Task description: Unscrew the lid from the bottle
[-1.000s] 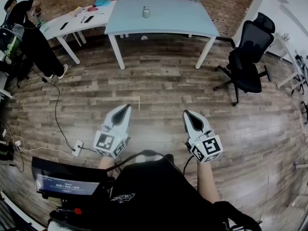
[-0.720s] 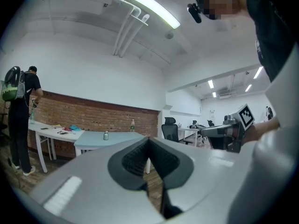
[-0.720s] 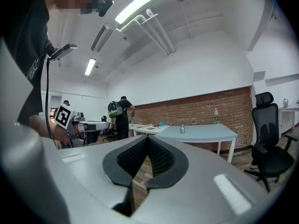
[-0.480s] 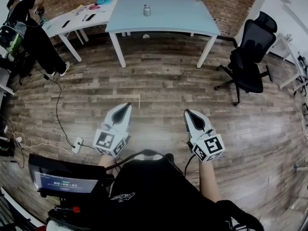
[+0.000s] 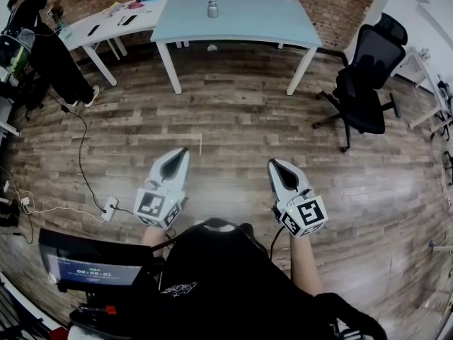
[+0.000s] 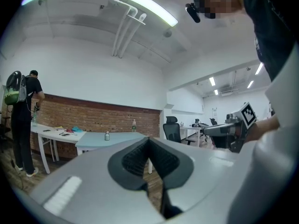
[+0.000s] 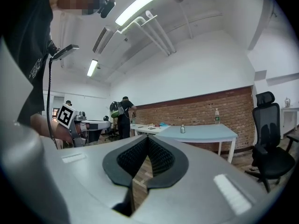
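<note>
Nothing of the unscrewing is begun: low in the frame, the left tongs (image 5: 182,153) and right tongs (image 5: 273,164) are both closed on nothing. The small bottle (image 5: 212,8), lid seemingly on, stands far off on the blue worktop (image 5: 262,23) at the top edge. Only wooden floor (image 5: 233,119) lies between, with the office chair (image 5: 368,83) at right and a person (image 5: 42,41) at upper left off the path.

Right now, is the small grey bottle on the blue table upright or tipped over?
Upright: the small grey bottle stands on its base on the blue table, taller than wide in every view.
</note>
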A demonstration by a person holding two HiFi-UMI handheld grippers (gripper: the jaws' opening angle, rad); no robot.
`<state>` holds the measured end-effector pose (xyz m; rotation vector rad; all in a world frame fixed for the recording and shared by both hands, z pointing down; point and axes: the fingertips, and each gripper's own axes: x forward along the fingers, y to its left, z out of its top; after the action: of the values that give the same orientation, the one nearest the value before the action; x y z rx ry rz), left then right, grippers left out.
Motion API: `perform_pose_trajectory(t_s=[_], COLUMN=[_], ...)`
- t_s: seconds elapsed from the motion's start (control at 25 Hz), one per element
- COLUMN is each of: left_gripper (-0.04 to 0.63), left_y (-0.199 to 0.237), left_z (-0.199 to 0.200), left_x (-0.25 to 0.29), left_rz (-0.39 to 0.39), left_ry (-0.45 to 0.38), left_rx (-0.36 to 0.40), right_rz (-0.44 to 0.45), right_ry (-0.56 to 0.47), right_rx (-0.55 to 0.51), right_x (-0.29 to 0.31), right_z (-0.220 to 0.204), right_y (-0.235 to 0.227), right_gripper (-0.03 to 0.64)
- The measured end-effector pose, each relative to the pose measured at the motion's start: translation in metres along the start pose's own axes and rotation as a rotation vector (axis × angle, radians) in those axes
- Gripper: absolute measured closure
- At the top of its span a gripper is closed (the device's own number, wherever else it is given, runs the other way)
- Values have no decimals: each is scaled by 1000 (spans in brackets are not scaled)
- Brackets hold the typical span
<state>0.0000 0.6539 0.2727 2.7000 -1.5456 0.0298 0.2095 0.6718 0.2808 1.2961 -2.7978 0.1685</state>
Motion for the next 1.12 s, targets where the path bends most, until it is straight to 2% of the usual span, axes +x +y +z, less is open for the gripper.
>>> perform_pose_trajectory(t_s=[0.6,1.12], left_gripper=[595,595], left_y=[3,13], left_z=[6,-1], left_x=[2,17], left_rz=[22,10], left_ry=[-3,0], left_rx=[-10,-18], right_rz=[3,-6], right_ry=[6,9], right_rx=[5,-1], right_x=[1,15], right_z=[5,4], right_y=[-3,-11], right_gripper=[615,614])
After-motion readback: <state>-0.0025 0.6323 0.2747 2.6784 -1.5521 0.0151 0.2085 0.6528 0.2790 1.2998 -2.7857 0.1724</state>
